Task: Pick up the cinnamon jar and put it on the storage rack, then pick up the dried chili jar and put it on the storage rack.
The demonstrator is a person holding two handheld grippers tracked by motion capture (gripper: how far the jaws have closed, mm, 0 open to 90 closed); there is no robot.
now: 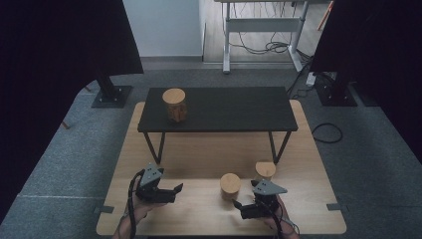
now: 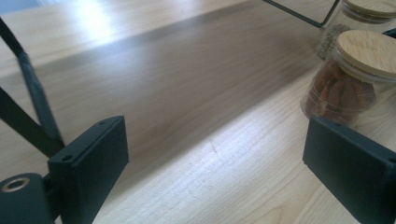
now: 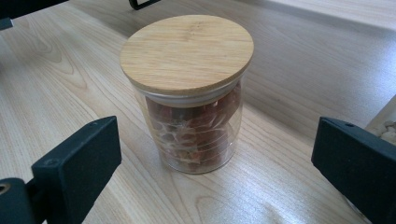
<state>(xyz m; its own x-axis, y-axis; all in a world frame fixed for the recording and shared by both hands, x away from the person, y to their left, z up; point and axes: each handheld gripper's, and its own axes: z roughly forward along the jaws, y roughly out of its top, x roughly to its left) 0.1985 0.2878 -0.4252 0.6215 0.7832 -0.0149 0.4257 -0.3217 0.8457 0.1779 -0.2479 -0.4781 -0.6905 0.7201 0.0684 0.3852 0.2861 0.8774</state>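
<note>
A glass jar with a bamboo lid and reddish-brown contents (image 3: pixel 189 100) stands on the wooden table (image 1: pixel 199 159), also seen in the high view as the jar (image 1: pixel 230 185) and in the left gripper view as the jar (image 2: pixel 348 77). My right gripper (image 3: pixel 217 158) is open, one jaw on each side of the jar and just short of it; from above the right gripper (image 1: pixel 242 205) sits at its near right. My left gripper (image 1: pixel 173 191) is open over bare wood to the jar's left, nothing between the left gripper (image 2: pixel 217 161) jaws.
A second lidded jar (image 1: pixel 265 170) stands just behind and right of the first. A black low shelf (image 1: pixel 219 107) on thin legs spans the table's far half, with a third jar (image 1: pixel 174 104) on its left end. Its leg (image 2: pixel 35 100) is near my left jaw.
</note>
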